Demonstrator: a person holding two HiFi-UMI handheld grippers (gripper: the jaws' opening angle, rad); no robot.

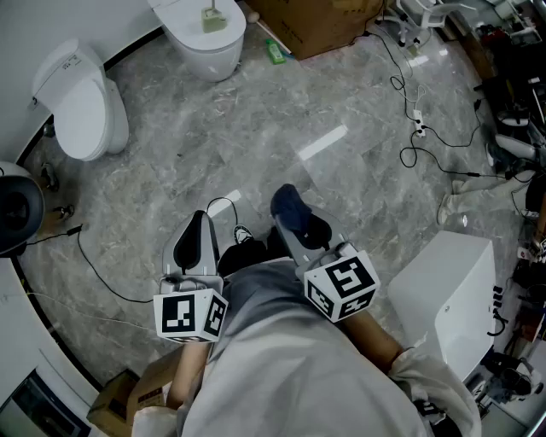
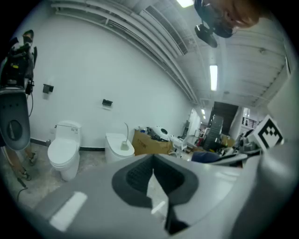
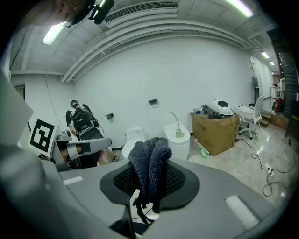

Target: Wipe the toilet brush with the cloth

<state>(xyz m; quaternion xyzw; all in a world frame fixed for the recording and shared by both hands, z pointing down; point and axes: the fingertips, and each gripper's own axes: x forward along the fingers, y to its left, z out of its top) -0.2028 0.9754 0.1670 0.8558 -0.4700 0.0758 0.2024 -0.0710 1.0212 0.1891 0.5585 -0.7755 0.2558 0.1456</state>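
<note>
Left gripper view: the left tool (image 2: 153, 172) has its jaws pressed together, empty. The right tool (image 3: 149, 182) pinches a dark blue knit cloth (image 3: 149, 163), which bunches up above the pads. The brush (image 3: 175, 120) stands upright in its holder (image 3: 179, 133) on a closed toilet (image 3: 178, 143), well apart from both tools.

1. glossy grey marbled floor (image 1: 256, 128).
2. white toilet (image 1: 81, 107) at 10 o'clock, second toilet (image 1: 205, 38) at 12.
3. cardboard box (image 1: 316, 21) at 1 o'clock, cables (image 1: 418, 128) at 2.
4. white wall (image 3: 187, 74), ceiling strip light (image 2: 213, 77).
</note>
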